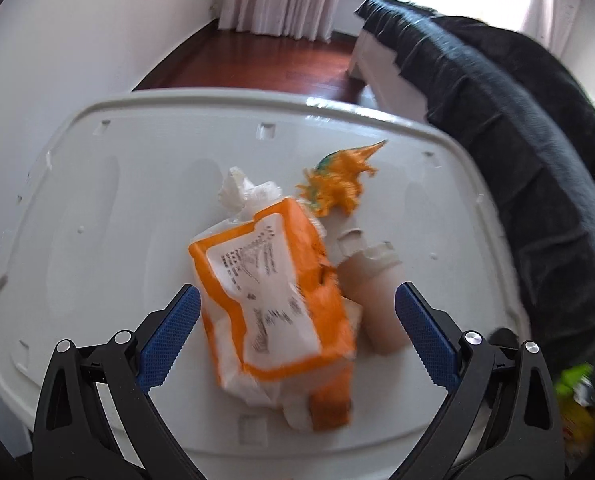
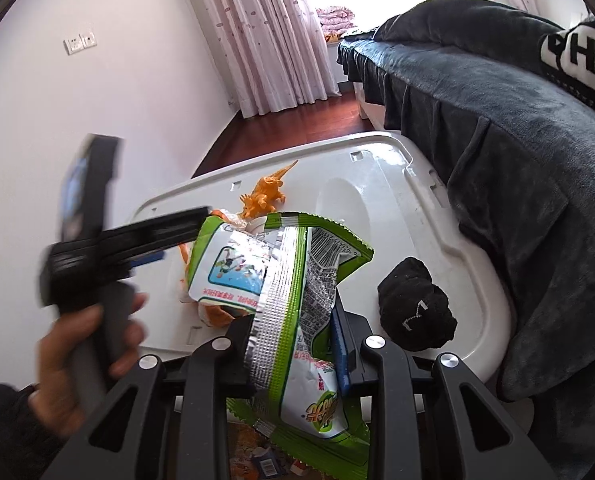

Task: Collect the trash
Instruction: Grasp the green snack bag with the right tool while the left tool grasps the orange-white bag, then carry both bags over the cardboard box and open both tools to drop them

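An orange and white wet-wipe packet (image 1: 273,300) lies on the white plastic lid (image 1: 117,208), with crumpled white tissue (image 1: 243,190) behind it and a beige cardboard tube (image 1: 373,292) to its right. My left gripper (image 1: 297,328) is open, its blue pads either side of the packet and tube, just above them. My right gripper (image 2: 297,340) is shut on a green and silver snack wrapper (image 2: 281,280), held over the lid's near edge (image 2: 477,364). The left gripper (image 2: 153,240) shows blurred in the right wrist view, held by a hand.
An orange toy dinosaur (image 1: 339,182) stands on the lid behind the trash. A black rolled sock (image 2: 415,310) lies at the lid's right. A bed with a dark grey blanket (image 2: 497,128) borders the right. More packaging lies below (image 2: 265,456).
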